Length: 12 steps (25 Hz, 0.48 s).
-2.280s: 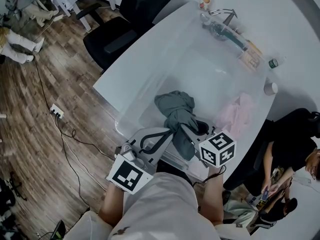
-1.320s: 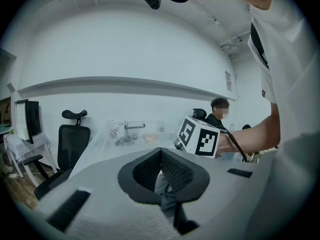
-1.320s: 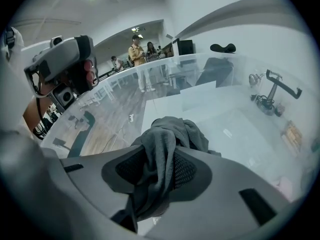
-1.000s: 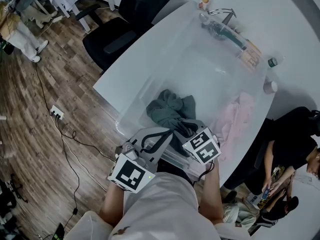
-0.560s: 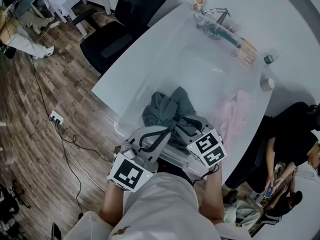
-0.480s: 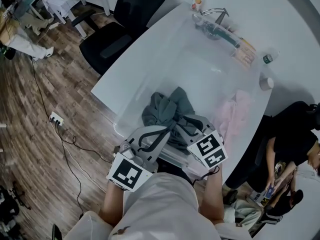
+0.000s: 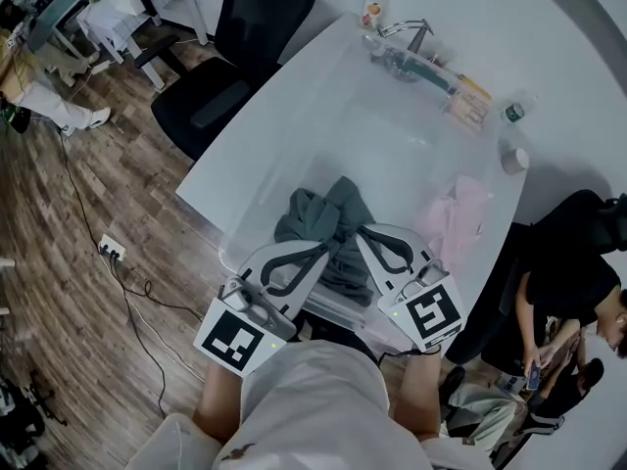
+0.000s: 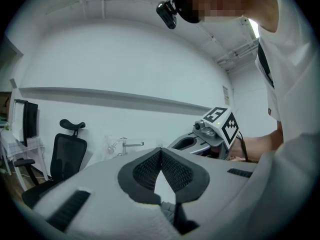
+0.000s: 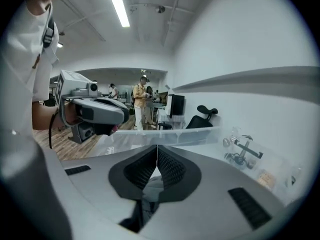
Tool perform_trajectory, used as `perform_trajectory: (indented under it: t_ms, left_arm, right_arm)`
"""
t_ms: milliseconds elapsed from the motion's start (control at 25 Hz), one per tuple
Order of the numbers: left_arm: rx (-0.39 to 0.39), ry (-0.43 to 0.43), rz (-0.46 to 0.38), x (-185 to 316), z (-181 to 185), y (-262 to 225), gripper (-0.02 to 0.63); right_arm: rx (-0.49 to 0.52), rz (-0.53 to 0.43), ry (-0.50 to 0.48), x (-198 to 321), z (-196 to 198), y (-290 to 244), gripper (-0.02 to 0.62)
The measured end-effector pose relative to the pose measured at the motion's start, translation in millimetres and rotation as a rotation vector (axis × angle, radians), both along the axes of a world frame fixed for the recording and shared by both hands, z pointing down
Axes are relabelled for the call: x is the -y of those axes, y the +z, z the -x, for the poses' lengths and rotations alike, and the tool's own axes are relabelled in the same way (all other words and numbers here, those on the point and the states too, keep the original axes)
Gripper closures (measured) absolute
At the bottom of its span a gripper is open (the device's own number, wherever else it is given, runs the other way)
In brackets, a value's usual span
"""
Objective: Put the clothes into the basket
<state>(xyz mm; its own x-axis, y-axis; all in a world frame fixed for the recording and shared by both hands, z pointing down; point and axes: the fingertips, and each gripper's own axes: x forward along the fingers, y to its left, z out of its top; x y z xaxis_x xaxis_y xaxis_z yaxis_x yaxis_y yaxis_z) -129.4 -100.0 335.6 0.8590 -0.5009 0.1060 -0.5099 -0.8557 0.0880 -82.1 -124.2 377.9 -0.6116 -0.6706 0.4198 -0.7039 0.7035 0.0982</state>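
Tongs both on the grey-green garment (image 7: 328, 209): left tongs (image 7: 328, 248) tips together, clamped on its cloth; right tongs (image 7: 361, 230) have just been closing, tips meeting with the same cloth bunched behind them. Garment heaped inside the clear basket (image 9: 165, 135) on the white surface (image 7: 294, 116). Pink garment (image 7: 456, 218) lies just right of it.

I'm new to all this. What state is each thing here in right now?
left gripper: shut on the grey garment.
right gripper: jaws just closed, shut on the grey garment.
grey garment: bunched, pinched by both grippers.
pink garment: crumpled, untouched.
clear basket: upright, open-topped.
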Motion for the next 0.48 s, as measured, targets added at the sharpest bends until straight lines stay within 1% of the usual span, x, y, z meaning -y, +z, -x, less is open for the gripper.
perform_trajectory:
  t_ms: [120, 280, 360, 480]
  left_arm:
    - [-0.041, 0.014, 0.01, 0, 0, -11, 0.6]
    - [-0.08, 0.047, -0.011, -1, -4, -23, 0.6]
    - [-0.096, 0.064, -0.017, -3, -6, -27, 0.6]
    - [-0.108, 0.092, -0.019, -4, -9, -32, 0.6]
  right_arm:
    - [0.073, -0.057, 0.003, -4, -3, -26, 0.589]
    - [0.18, -0.113, -0.003, -15, -9, -52, 0.589]
    - [0.229, -0.159, -0.017, -20, -11, -65, 0.589]
    - [0.265, -0.198, -0.02, -27, -15, -76, 0.589]
